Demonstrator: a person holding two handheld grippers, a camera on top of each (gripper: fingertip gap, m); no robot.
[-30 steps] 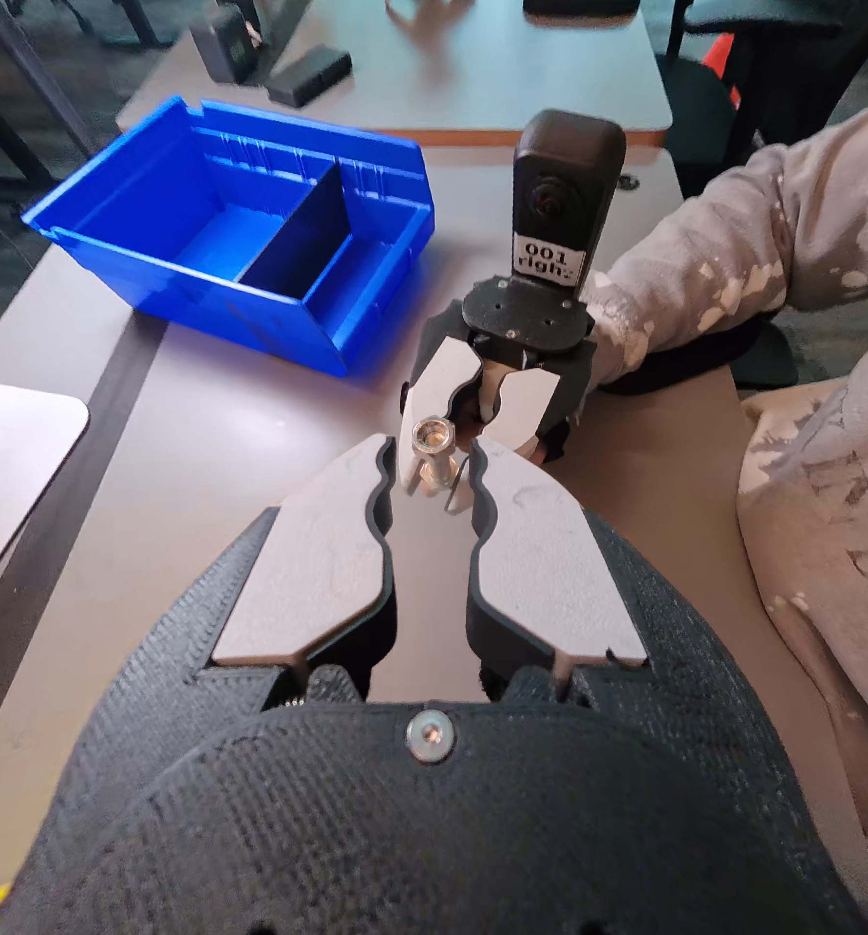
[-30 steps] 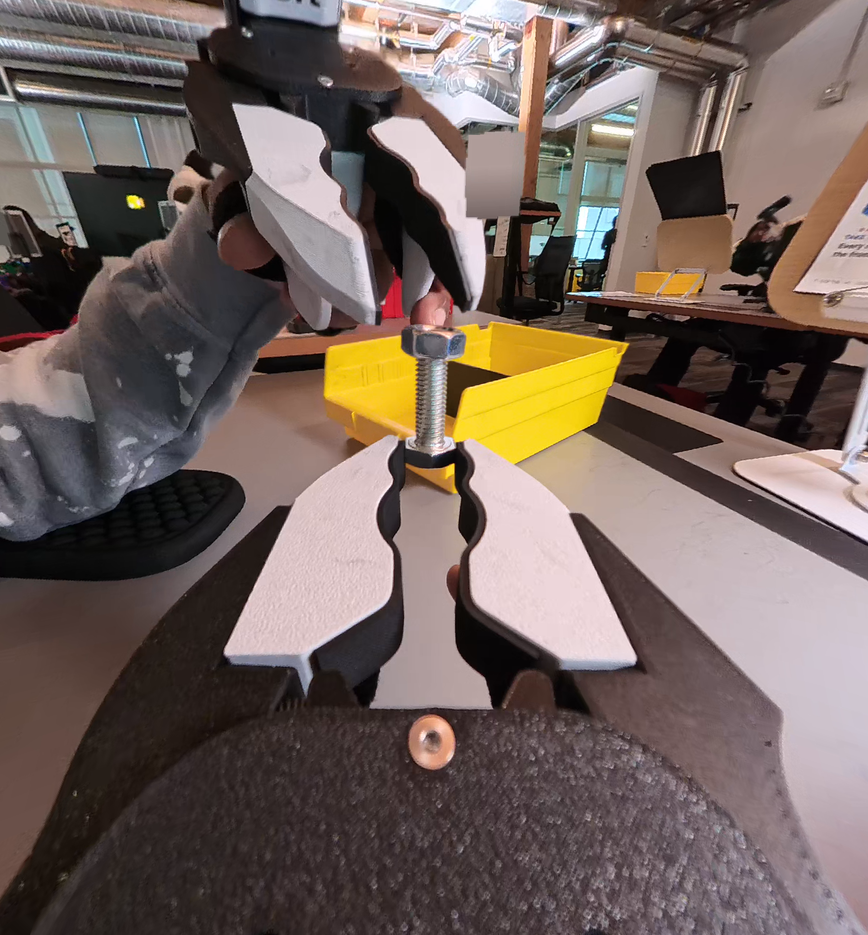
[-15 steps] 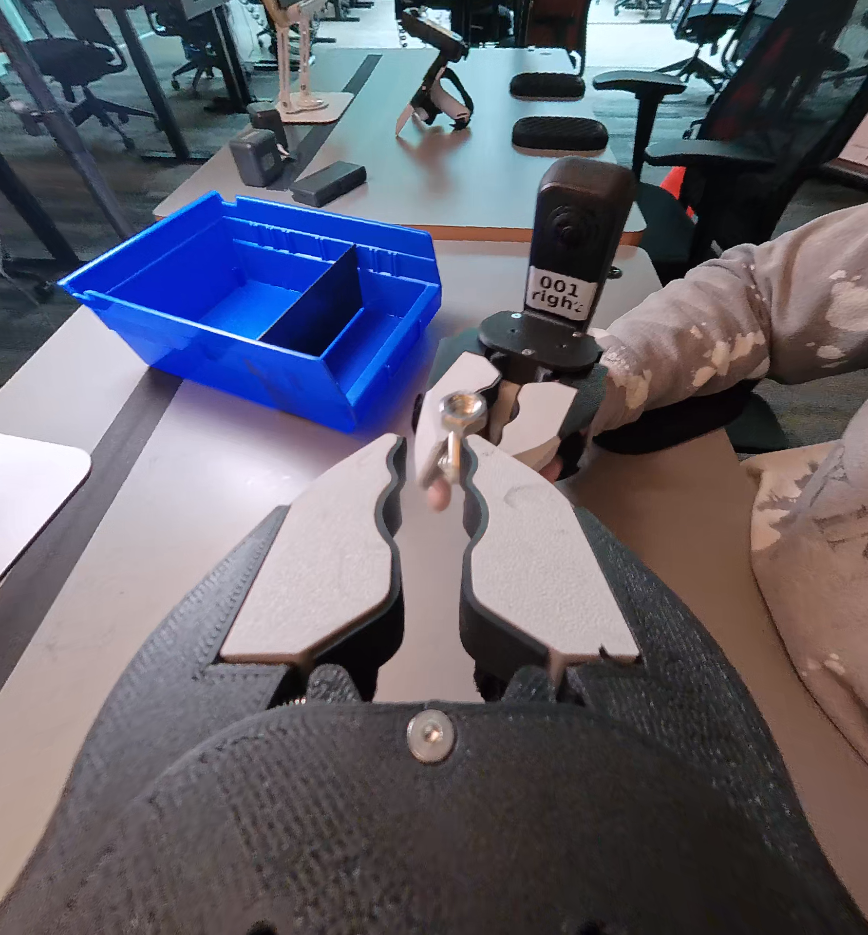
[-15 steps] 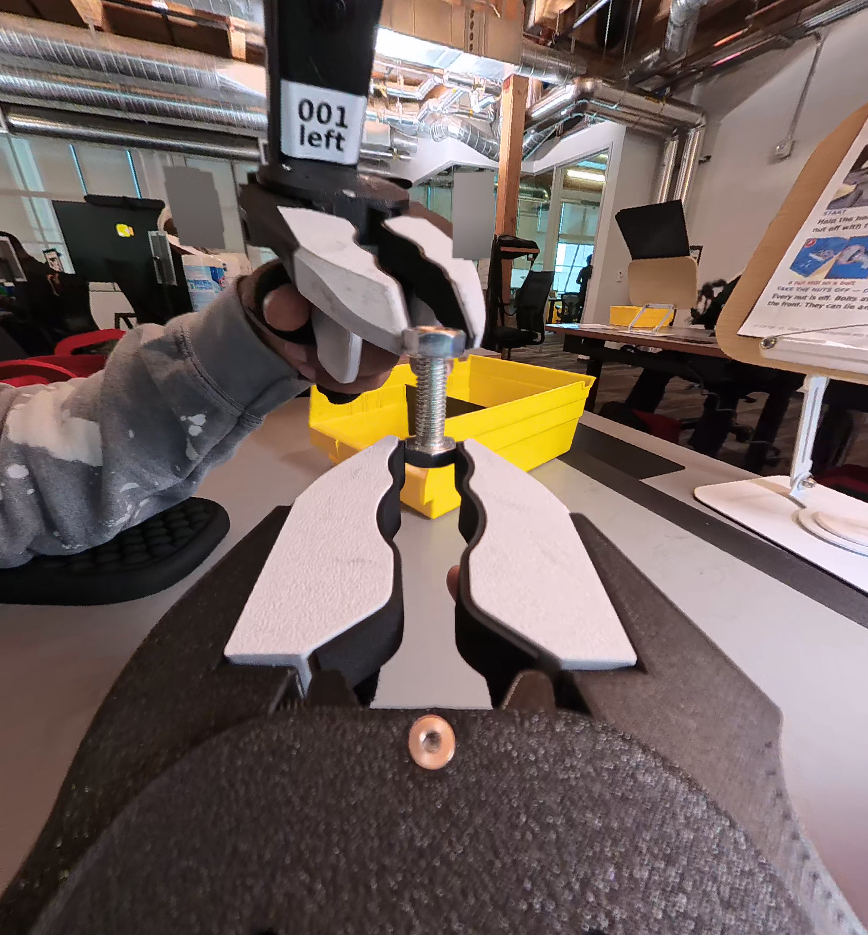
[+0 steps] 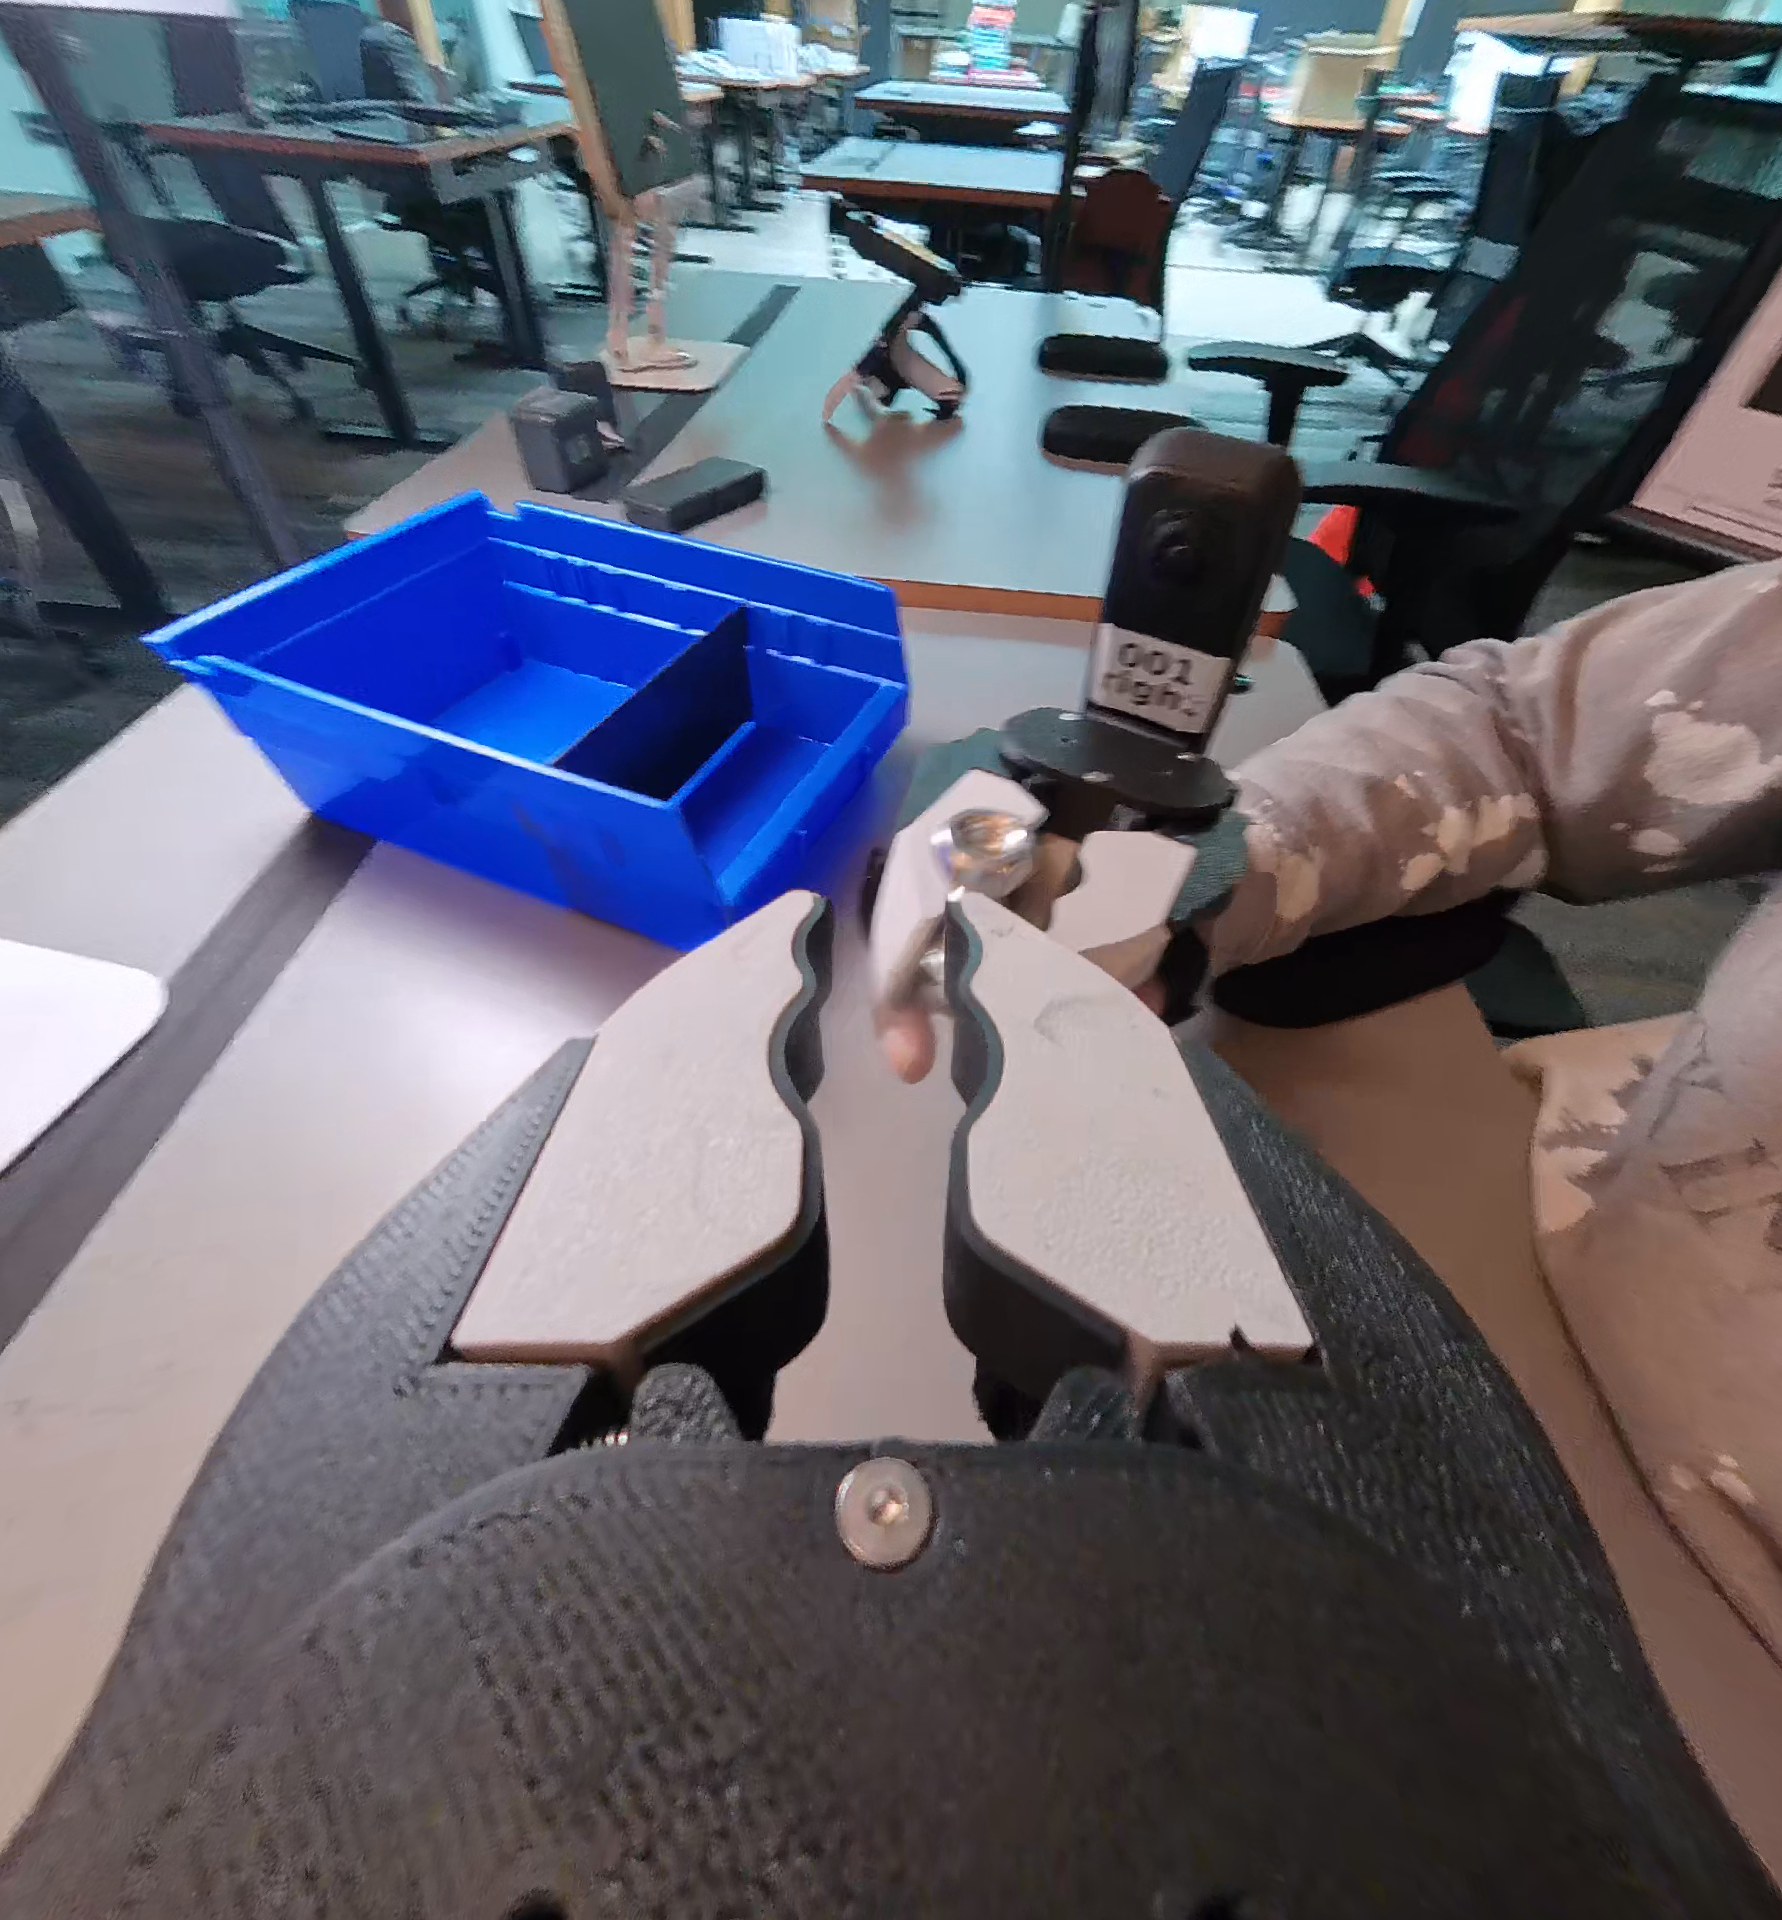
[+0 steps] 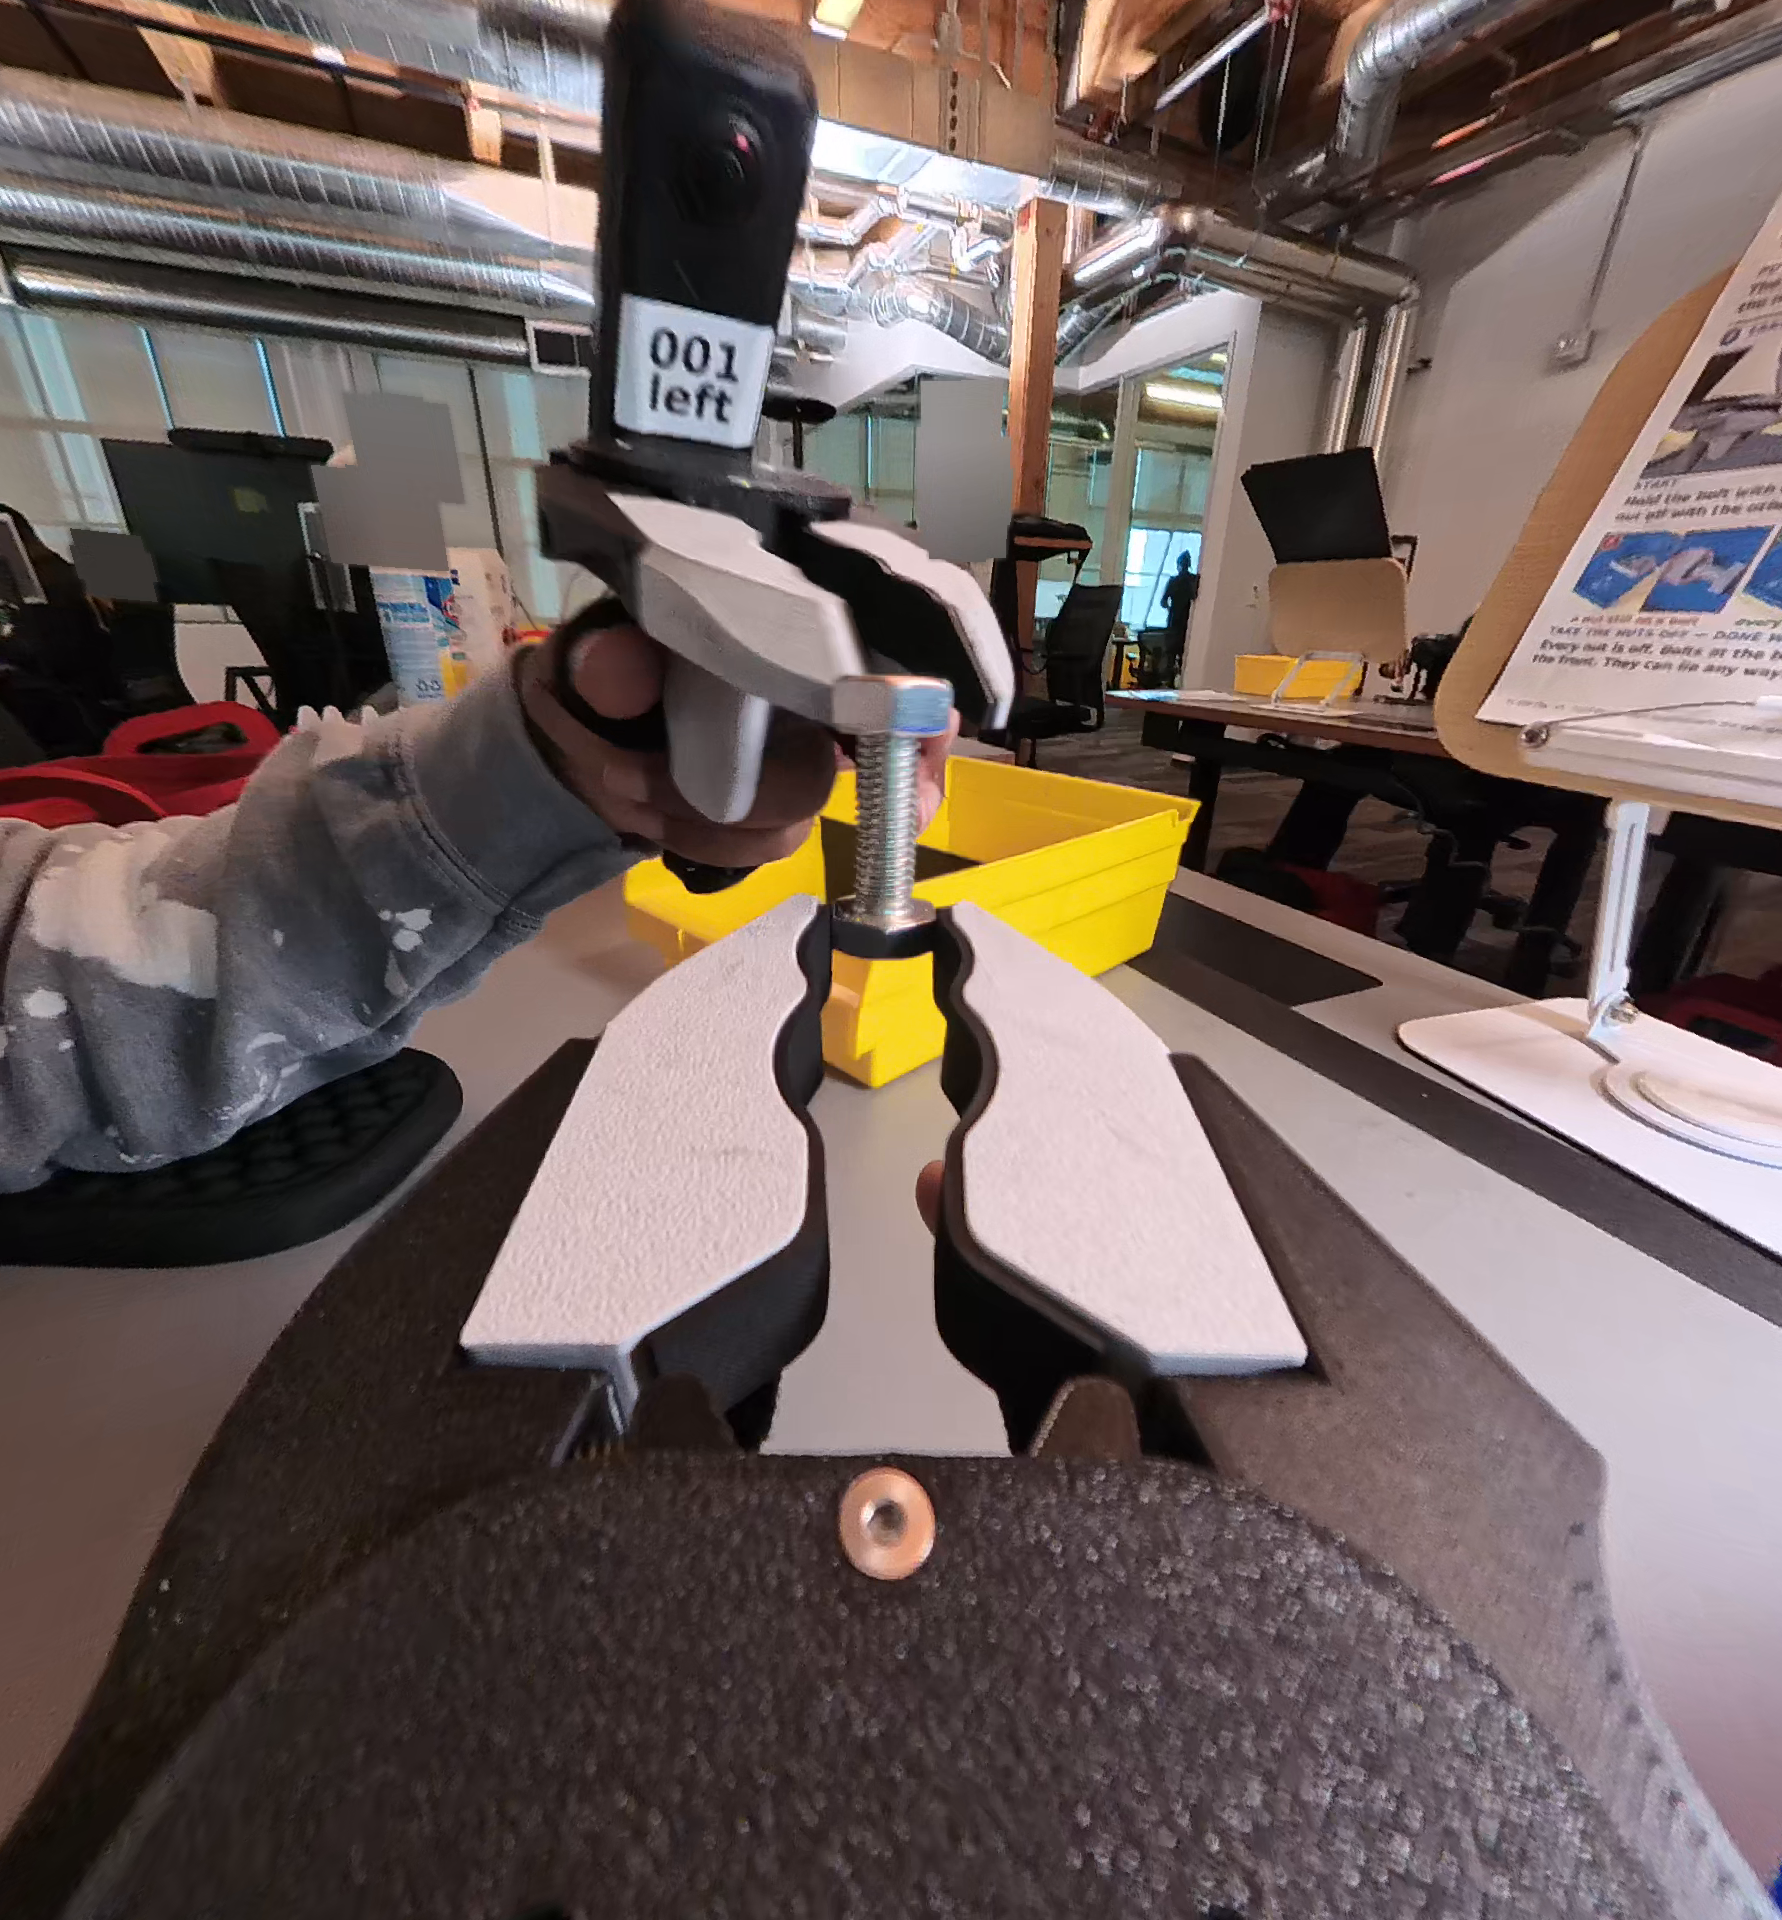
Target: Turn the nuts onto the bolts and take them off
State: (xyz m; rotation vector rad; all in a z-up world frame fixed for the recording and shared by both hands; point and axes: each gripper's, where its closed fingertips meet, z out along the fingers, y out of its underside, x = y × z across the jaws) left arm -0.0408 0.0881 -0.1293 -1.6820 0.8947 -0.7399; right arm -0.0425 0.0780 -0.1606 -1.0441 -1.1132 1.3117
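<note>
A silver bolt (image 6: 885, 821) stands upright, with a hex nut (image 6: 892, 707) on its top end. My right gripper (image 6: 882, 923) is shut on the bolt's lower end. My left gripper (image 6: 913, 681) is open, and its fingertips sit on either side of the nut without closing on it. In the left wrist view my left gripper (image 5: 885, 920) is open with a clear gap. The nut (image 5: 980, 840) shows just beyond its right fingertip. Behind the nut are the right gripper's fingers (image 5: 1126, 894). Whether the left fingers touch the nut is hard to tell.
A blue divided bin (image 5: 471, 790) stands on the grey table (image 5: 243, 1143) to the far left. A yellow bin (image 6: 1053, 883) sits behind the bolt. An instruction board on a white stand (image 6: 1614, 1081) is at the right. A black wrist pad (image 6: 191, 1174) lies under the left sleeve. Both grippers' tips are close together, under 4 cm apart.
My left gripper has swung from pointing steeply down over the nut to a flatter angle beside it, and has stayed open. My right gripper still holds the bolt upright.
</note>
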